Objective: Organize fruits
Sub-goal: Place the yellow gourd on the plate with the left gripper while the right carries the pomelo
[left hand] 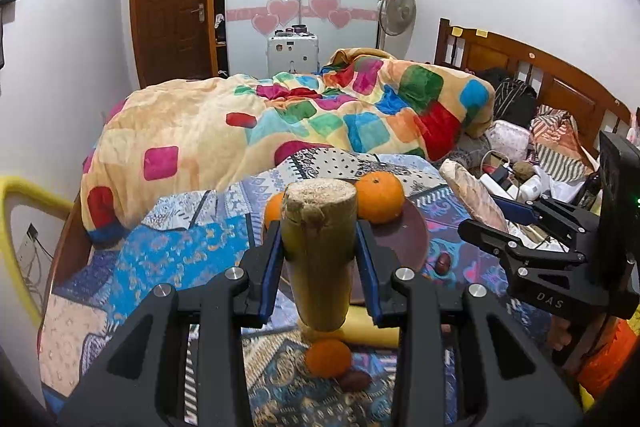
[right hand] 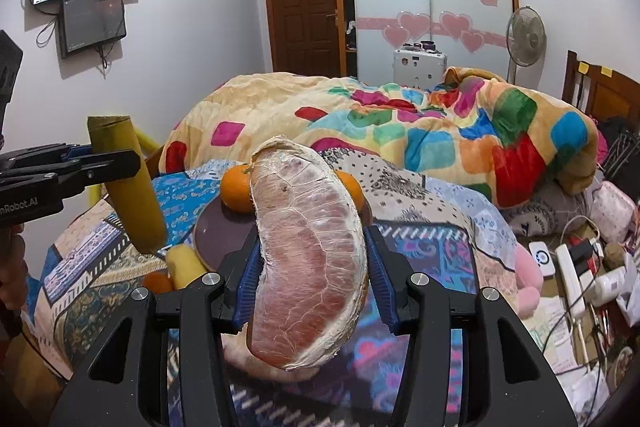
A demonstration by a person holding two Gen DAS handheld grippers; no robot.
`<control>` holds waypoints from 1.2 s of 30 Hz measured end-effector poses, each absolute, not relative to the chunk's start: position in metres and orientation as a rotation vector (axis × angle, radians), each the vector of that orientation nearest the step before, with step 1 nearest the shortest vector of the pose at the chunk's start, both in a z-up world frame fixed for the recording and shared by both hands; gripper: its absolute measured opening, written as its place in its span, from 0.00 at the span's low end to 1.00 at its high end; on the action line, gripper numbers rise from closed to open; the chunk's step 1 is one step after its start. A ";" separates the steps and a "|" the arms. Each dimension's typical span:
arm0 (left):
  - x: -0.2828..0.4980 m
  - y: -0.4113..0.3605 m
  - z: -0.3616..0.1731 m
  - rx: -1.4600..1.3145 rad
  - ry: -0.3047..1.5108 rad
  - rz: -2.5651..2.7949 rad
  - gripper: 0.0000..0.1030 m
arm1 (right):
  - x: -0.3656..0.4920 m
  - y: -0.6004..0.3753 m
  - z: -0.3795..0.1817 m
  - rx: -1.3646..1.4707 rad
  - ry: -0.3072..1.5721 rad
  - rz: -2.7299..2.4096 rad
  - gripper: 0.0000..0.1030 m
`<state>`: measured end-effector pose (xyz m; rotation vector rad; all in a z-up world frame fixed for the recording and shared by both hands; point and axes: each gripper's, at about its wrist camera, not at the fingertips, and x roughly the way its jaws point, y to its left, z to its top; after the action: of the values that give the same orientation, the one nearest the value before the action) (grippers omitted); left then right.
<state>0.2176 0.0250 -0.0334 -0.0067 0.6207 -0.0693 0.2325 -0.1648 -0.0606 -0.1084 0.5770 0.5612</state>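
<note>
My left gripper (left hand: 319, 231) is shut on a yellow-green sugarcane piece (left hand: 320, 267), held upright above the patterned bedsheet. Behind it a dark brown plate (left hand: 404, 239) carries two oranges (left hand: 379, 197). Below the cane lie a loose orange (left hand: 328, 357), a dark red date (left hand: 355, 380) and a second yellow cane piece (left hand: 368, 331). My right gripper (right hand: 312, 239) is shut on a pink pomelo segment (right hand: 312, 267), raised in front of the plate (right hand: 224, 239). In the right wrist view the left gripper (right hand: 116, 159) and its cane (right hand: 128, 187) hang at the left.
A colourful quilt (left hand: 320, 115) is heaped across the bed behind the plate. At the right lie a power strip with cables (right hand: 572, 267), bags and clothes near the wooden headboard (left hand: 540, 75). A second date (left hand: 443, 263) lies right of the plate.
</note>
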 end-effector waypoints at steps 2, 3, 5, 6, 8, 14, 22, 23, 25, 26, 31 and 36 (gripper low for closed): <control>0.227 0.027 -0.037 -0.007 0.629 -0.064 0.34 | 0.239 -0.159 -0.062 -0.117 0.578 0.565 0.44; 0.232 0.028 -0.039 -0.009 0.637 -0.065 0.34 | 0.241 -0.156 -0.062 -0.122 0.578 0.567 0.44; 0.242 0.030 -0.044 -0.014 0.656 -0.071 0.34 | 0.247 -0.150 -0.064 -0.134 0.577 0.571 0.44; 0.247 0.030 -0.047 -0.019 0.668 -0.075 0.34 | 0.248 -0.148 -0.064 -0.136 0.577 0.571 0.44; 0.256 0.030 -0.052 -0.026 0.688 -0.084 0.34 | 0.253 -0.145 -0.066 -0.139 0.580 0.575 0.44; 0.277 0.025 -0.065 -0.028 0.736 -0.112 0.34 | 0.263 -0.141 -0.070 -0.152 0.588 0.569 0.44; 0.309 0.017 -0.080 -0.045 0.781 -0.139 0.34 | 0.274 -0.141 -0.071 -0.148 0.600 0.558 0.44; 0.312 0.017 -0.080 -0.046 0.773 -0.135 0.34 | 0.275 -0.142 -0.071 -0.148 0.600 0.558 0.44; 0.320 0.017 -0.081 -0.052 0.772 -0.134 0.34 | 0.277 -0.142 -0.072 -0.148 0.604 0.558 0.44; 0.324 0.017 -0.081 -0.056 0.773 -0.133 0.34 | 0.278 -0.142 -0.072 -0.149 0.605 0.558 0.44; 0.345 0.014 -0.083 -0.044 0.790 -0.116 0.34 | 0.281 -0.140 -0.074 -0.161 0.610 0.559 0.44; 0.345 0.015 -0.080 -0.028 0.778 -0.112 0.39 | 0.284 -0.137 -0.077 -0.172 0.625 0.565 0.44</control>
<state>0.3446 0.0155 -0.0800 -0.0280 0.7782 -0.1121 0.2841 -0.1368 -0.0773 -0.1723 0.6247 0.5650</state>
